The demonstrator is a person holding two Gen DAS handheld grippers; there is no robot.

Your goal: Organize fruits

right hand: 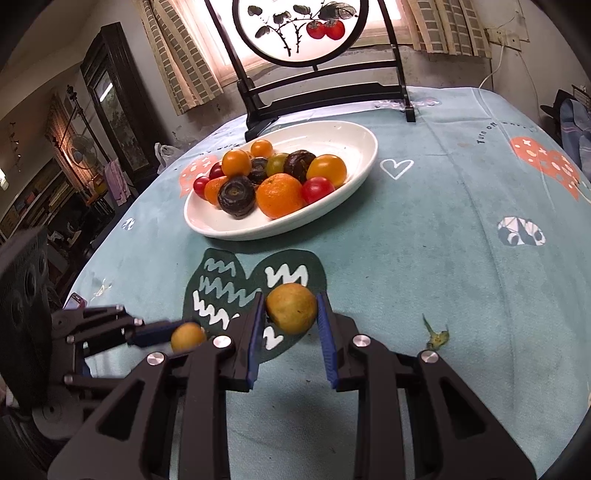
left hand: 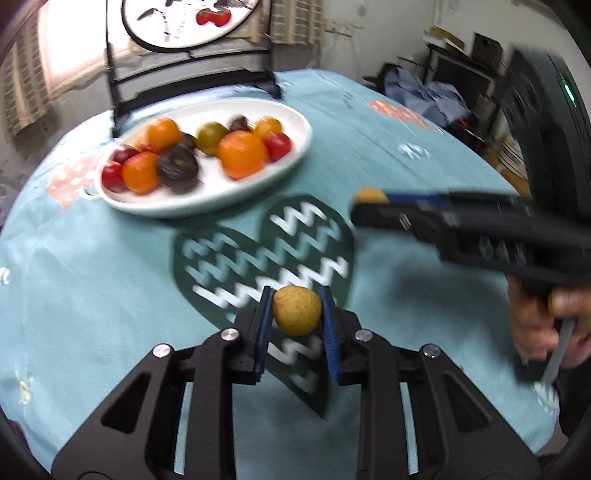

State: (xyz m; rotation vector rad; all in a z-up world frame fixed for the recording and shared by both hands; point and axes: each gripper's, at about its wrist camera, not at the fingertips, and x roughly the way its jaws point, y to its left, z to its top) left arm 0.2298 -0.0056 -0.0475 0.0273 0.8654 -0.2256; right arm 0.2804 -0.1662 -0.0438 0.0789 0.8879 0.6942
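Note:
My left gripper (left hand: 296,308) is shut on a small yellow-brown fruit (left hand: 296,311), held above the teal tablecloth. My right gripper (right hand: 290,308) is shut on a second yellow-brown fruit (right hand: 291,307). Each gripper shows in the other's view: the right one (left hand: 364,206) with its fruit (left hand: 370,194) at the right, the left one (right hand: 173,336) with its fruit (right hand: 187,336) at the lower left. A white oval plate (left hand: 258,184) (right hand: 354,147) farther back holds oranges, cherry tomatoes and dark purple fruits.
A black-framed round painted screen (right hand: 303,33) stands on the table behind the plate. The tablecloth (right hand: 443,221) has a dark green heart print (left hand: 258,254). A small green scrap (right hand: 436,334) lies at the right. Furniture crowds the room's edges.

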